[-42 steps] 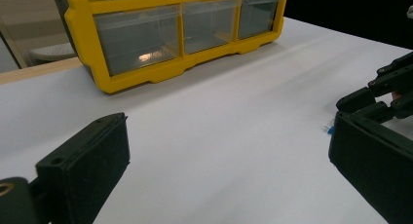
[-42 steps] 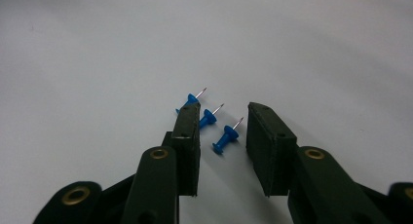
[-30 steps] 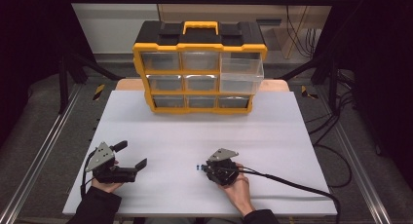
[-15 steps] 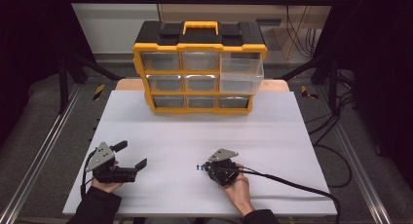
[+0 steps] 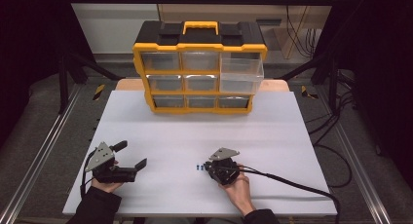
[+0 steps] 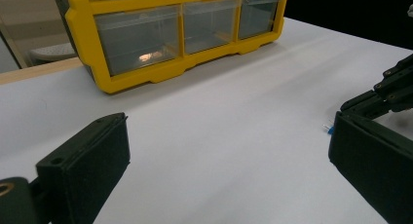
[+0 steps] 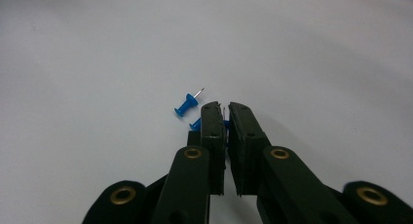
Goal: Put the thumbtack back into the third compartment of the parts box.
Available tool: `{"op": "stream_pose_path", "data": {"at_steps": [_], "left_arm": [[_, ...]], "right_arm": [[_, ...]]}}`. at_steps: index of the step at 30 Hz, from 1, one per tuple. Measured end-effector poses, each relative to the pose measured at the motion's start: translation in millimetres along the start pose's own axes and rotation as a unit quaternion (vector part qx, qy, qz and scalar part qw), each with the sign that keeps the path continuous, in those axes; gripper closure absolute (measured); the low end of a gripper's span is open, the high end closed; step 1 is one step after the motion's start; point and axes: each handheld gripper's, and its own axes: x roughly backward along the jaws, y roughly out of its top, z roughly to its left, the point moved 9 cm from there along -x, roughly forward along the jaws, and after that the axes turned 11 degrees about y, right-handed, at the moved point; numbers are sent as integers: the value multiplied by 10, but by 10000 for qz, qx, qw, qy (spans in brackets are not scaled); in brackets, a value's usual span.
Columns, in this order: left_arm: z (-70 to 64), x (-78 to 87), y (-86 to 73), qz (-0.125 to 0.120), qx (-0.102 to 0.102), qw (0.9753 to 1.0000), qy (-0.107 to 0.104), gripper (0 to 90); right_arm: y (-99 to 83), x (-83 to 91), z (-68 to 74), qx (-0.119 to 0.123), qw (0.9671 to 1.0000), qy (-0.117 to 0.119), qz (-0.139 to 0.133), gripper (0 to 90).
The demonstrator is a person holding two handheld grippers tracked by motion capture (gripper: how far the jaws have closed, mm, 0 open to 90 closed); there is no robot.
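While the left claw (image 5: 130, 156) rests spread wide on the white worktop (image 5: 292, 136) in the high view, the right claw (image 5: 206, 167) has edged onto the blue pushpins (image 5: 197, 167), well short of the yellow drawer organizer (image 5: 199, 68). From the left claw's view, its jaws gape around bare worktop. From the right claw's view, the jaws are clenched on one pushpin (image 7: 226, 122); another pushpin (image 7: 187, 104) lies just beside. The pick looks made.
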Motion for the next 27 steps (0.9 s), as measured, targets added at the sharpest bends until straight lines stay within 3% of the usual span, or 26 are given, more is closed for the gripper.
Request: {"op": "stream_pose_path", "data": {"at_steps": [15,27], "left_arm": [[-6,-1,0,3,8,10000,-15,9],[-7,0,5,-21,15,10000,-17,10]], "right_arm": [[129,216,23,191,9996,15,-199,859],[241,458,-32,139,9987,-1,-491,859]]}}
